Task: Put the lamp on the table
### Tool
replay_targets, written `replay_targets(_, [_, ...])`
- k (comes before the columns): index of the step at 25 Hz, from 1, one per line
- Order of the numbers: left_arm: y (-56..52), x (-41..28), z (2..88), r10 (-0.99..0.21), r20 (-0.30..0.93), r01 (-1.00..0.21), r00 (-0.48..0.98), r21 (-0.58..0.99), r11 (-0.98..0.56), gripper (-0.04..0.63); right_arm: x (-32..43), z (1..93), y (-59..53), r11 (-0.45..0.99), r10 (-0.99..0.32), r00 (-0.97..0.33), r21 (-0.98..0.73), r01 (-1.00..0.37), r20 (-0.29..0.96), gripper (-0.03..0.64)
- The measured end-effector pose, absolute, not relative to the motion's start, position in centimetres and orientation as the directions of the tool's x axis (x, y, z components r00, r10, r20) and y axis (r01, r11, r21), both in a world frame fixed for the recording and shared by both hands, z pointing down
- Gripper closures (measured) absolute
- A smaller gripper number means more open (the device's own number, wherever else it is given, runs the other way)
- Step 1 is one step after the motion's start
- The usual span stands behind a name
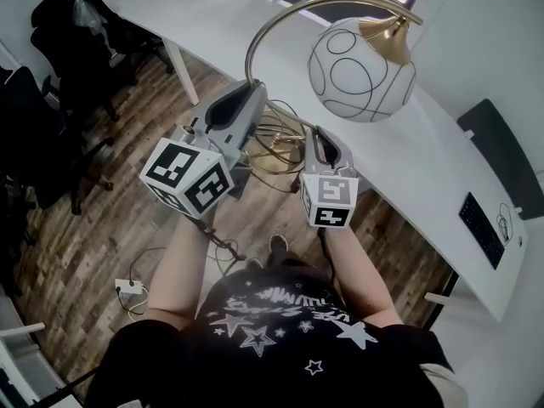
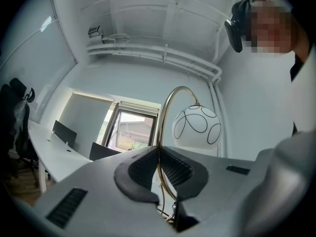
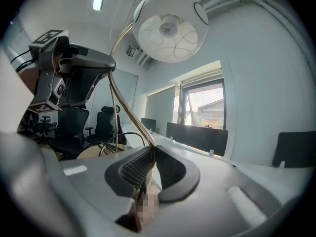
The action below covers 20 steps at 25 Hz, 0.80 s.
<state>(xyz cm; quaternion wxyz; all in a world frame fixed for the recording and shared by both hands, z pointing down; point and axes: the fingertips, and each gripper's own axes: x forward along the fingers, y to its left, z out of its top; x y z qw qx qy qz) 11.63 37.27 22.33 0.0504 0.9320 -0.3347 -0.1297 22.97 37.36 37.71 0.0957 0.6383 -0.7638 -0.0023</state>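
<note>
The fingers of my left gripper (image 2: 159,154) are clamped shut on the curved brass stem (image 2: 167,107) of the lamp (image 1: 361,68), and the fingers of my right gripper (image 3: 150,154) are pinched on the same stem lower down, near its looped wire base (image 1: 280,141). Between them the lamp hangs in the air, upright, with nothing beneath its base but the wooden floor (image 1: 102,219). Its white globe shade (image 3: 168,26) arches above my grippers, by the long near edge of the white bench (image 1: 442,172).
</note>
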Motion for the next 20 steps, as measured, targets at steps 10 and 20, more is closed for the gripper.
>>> replay_targets(10, [38.1, 8.8, 22.4, -0.65, -0.216, -0.623, 0.729, 0.185, -0.76, 0.563, 20.6, 37.4, 37.6, 0.181, -0.98, -0.164, 0.161, -0.97, 0.114, 0.581])
replay_targets(20, [34.1, 7.3, 23.8, -0.705, -0.196, -0.676, 0.682, 0.199, -0.709, 0.563, 18.6, 38.7, 33.5, 0.263, -0.96, -0.244, 0.145, -0.954, 0.136, 0.581])
